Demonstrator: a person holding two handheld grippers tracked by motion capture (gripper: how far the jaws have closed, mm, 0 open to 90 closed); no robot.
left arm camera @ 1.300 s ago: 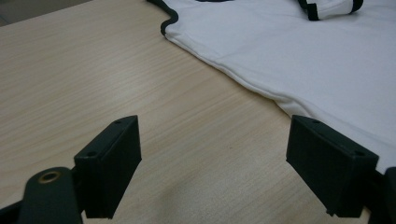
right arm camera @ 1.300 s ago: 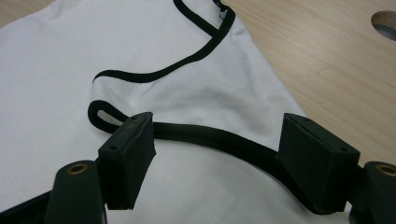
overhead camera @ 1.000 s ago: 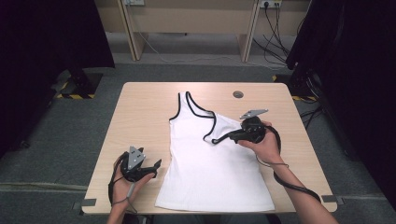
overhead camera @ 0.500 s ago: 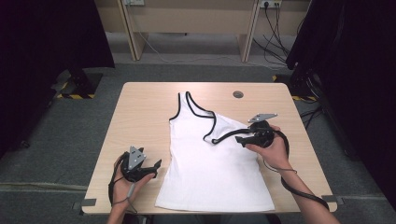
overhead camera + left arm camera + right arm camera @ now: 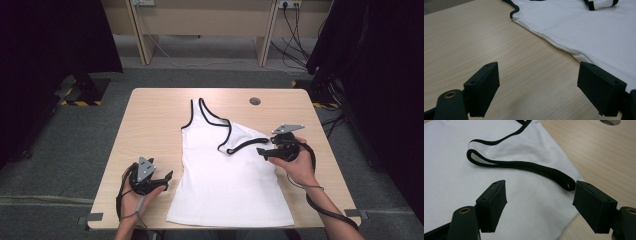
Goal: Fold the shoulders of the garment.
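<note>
- A white tank top [image 5: 227, 185] with black trim lies flat on the wooden table [image 5: 150, 125]. Its neck points away from the person and its hem lies at the near edge, so its long way runs from near to far.
- 1 shoulder strap [image 5: 239, 146] is folded down across the chest. It ends in a black loop that points toward the top's middle.
- The right gripper [image 5: 265, 152] hovers at the top's right edge, just beside that folded strap. Its jaws stand wide apart and hold nothing.
- In the right gripper view the black strap band [image 5: 524, 167] lies just past the 2 jaw tips, running across them from left to right. The cloth is under the jaws — not pinched.
- The left gripper [image 5: 167, 178] rests by the top's left side, near the hem. Its jaws are wide too, with bare wood between them.
- In the left gripper view the side seam [image 5: 554, 42] lies ahead and to the right of the jaws, close but apart.
- The right hand is the nearer one to the strap, so I think it would do the next grab — likely a short push forward.
- No boxes or bowls are on the table. There is 1 small round hole [image 5: 255, 101] in the far part of the wood.
</note>
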